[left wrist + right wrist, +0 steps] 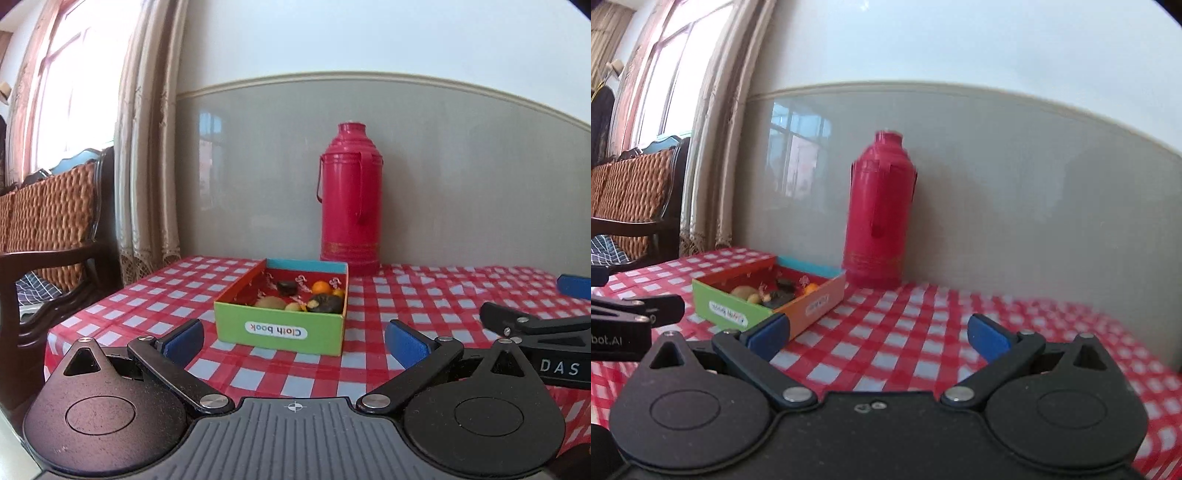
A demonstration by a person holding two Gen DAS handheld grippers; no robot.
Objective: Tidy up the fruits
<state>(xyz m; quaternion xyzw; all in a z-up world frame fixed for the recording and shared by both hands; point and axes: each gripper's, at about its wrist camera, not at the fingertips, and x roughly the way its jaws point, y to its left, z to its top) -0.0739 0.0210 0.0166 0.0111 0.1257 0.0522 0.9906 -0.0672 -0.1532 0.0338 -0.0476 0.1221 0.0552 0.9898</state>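
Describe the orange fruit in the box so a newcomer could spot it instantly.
Start at the tall red thermos flask against the wall. Just in front sits an open cardboard box with a green front. Inside, toward its far right corner, lies the small round orange fruit, the only bright orange piece among brown and dark ones.

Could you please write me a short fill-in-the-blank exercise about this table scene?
1. The fruits lie inside a box whose label reads "Cloth ____".
2. Behind the box stands a ____-coloured thermos.
3. The left tongs and the right tongs are both ____ and hold nothing.
4. The tablecloth has a red and white ____ pattern.

Missing words: book; red; open; checked
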